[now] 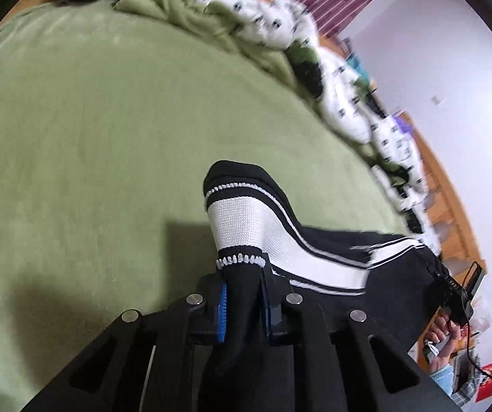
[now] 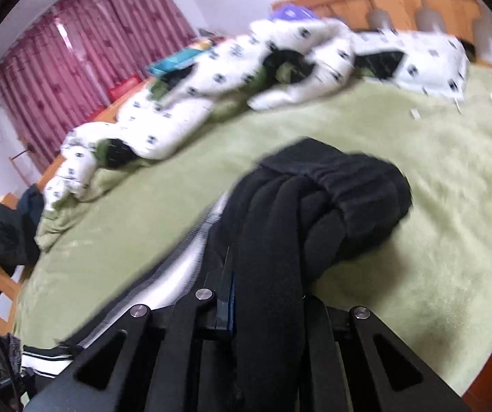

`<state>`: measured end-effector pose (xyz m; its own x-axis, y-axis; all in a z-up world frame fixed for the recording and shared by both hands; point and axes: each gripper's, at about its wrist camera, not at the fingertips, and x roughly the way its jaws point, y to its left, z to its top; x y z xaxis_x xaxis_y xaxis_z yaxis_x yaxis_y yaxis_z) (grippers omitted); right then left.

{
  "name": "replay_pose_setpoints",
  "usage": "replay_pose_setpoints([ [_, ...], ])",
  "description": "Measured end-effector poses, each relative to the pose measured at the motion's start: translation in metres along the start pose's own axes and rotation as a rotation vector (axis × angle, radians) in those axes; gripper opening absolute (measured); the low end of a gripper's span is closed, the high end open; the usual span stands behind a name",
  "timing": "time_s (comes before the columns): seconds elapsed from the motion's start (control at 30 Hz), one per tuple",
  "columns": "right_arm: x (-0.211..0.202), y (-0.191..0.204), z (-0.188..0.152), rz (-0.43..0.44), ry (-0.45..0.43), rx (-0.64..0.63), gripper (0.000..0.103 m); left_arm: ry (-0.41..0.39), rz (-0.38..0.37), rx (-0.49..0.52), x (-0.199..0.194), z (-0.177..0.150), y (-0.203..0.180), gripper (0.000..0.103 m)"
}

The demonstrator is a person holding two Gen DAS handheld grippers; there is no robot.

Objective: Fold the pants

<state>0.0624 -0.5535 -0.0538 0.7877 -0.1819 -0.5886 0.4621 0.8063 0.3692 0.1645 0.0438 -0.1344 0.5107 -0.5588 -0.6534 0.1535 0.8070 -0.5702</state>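
Observation:
Black pants with a white side stripe [image 1: 246,226] hang over the green bed cover [image 1: 91,130]. My left gripper [image 1: 242,305] is shut on the pants' cuff end, black cloth pinched between its blue pads [image 1: 222,312]. In the right wrist view the pants' bunched black waistband [image 2: 342,206] rises in front of my right gripper [image 2: 263,305], which is shut on that black cloth. The right-hand finger there is hidden under the fabric. The other hand-held gripper [image 1: 458,295] and a hand [image 1: 445,336] show at the far right of the left wrist view, holding the pants' other end.
A crumpled white patterned quilt [image 2: 191,110] lies along the far side of the bed [image 2: 434,178]. A wooden headboard [image 2: 400,0] stands behind it and red curtains [image 2: 84,41] hang at the left. Dark clothes [image 2: 2,233] lie by the bed's left edge.

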Motion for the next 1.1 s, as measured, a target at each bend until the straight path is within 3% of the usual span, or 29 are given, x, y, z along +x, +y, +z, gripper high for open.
replay_pose_setpoints([
  [0.1, -0.025, 0.039, 0.009, 0.023, -0.045, -0.046, 0.011, -0.019, -0.052, -0.028, -0.018, 0.011, 0.003, 0.014],
  [0.2, -0.04, 0.077, 0.018, 0.086, -0.066, -0.067, 0.011, -0.06, -0.022, -0.002, -0.043, 0.027, 0.007, 0.014],
  [0.33, -0.045, 0.125, 0.011, 0.207, -0.061, -0.111, 0.011, -0.149, 0.137, 0.078, -0.085, 0.058, 0.023, 0.014],
  [0.43, -0.02, 0.148, -0.008, 0.242, -0.012, -0.146, 0.011, -0.175, 0.254, 0.089, -0.1, 0.077, 0.049, 0.015],
  [0.53, 0.031, 0.154, -0.036, 0.195, 0.087, -0.175, 0.011, -0.16, 0.324, 0.072, -0.089, 0.081, 0.081, 0.016],
  [0.67, 0.098, 0.14, -0.073, -0.007, 0.224, -0.199, 0.012, -0.071, 0.374, -0.016, -0.05, 0.078, 0.122, 0.018],
  [0.77, 0.101, 0.129, -0.075, 0.026, 0.232, -0.224, 0.014, -0.053, 0.419, -0.031, -0.045, 0.081, 0.131, 0.027],
  [0.87, 0.1, 0.133, -0.083, 0.001, 0.253, -0.32, 0.014, -0.057, 0.504, -0.047, -0.046, 0.08, 0.125, 0.033],
  [1.0, 0.091, 0.137, -0.092, -0.03, 0.308, -0.387, 0.017, -0.103, 0.576, 0.048, -0.063, 0.064, 0.103, 0.051],
  [1.1, 0.083, 0.126, -0.094, -0.01, 0.349, -0.352, 0.026, -0.136, 0.593, 0.108, -0.074, 0.049, 0.086, 0.055],
])
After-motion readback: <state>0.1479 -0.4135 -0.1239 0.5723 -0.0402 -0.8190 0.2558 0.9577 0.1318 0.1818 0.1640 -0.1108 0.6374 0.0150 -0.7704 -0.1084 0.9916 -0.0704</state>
